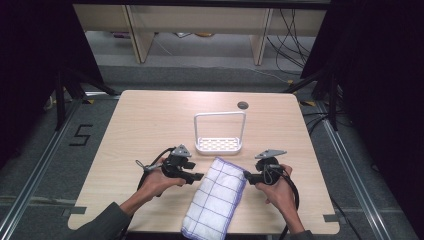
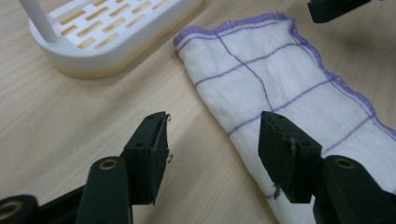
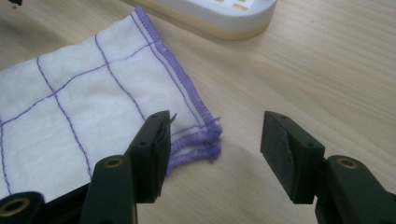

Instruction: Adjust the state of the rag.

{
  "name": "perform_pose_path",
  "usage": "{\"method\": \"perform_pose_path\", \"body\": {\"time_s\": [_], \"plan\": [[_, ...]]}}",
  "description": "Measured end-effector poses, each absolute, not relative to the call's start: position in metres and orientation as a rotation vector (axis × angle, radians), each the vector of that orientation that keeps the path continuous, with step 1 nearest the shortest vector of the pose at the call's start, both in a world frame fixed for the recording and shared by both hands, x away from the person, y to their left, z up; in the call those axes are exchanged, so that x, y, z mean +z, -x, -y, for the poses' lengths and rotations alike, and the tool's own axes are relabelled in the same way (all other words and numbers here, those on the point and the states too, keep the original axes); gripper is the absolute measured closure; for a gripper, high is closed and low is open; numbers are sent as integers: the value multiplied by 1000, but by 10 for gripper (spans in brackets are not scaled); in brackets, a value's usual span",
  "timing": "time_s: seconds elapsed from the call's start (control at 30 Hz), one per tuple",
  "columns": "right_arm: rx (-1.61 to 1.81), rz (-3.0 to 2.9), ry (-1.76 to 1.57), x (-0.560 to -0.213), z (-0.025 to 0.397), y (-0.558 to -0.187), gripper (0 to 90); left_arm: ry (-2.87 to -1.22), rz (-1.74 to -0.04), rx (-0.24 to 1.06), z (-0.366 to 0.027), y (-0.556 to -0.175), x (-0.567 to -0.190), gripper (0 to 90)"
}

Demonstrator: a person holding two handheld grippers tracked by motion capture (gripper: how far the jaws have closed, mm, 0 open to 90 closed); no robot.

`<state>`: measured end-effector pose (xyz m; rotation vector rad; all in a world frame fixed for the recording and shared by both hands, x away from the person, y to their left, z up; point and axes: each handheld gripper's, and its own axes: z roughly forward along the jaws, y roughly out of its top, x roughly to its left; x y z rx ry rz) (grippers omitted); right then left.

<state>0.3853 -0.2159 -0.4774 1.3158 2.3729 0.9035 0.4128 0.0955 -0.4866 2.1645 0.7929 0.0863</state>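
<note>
High view: cloth [image 1: 215, 197] at table's [image 1: 145, 120] 6 o'clock, between both grippers; left gripper [image 2: 212, 140] view: jaws spread over its edge; right gripper [image 3: 215, 140] view: jaws spread astride its corner, likely pre-grasp, closing next.

Folded cloth [image 1: 215, 197] on tabletop [image 1: 150, 120], near front edge, centred, long axis running front to back with slight slant. Rack [image 1: 219, 133] behind cloth, just beyond its far end, apart from it. Left gripper [image 1: 196, 177] at cloth's left edge, jaws spread, one over cloth, one over bare tabletop. Right gripper [image 1: 247, 175] at cloth's far right corner, jaws spread either side of that corner. Cable hole [image 1: 243, 105] behind rack, near tabletop's far edge.
</note>
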Motion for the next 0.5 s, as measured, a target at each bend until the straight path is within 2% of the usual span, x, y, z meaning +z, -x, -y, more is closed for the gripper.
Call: {"method": "perform_pose_path", "body": {"time_s": [0.5], "plan": [[897,-2375,-1363,-476,215,-385,432,-2192,-782,80,-67,-430,-488,374]]}}
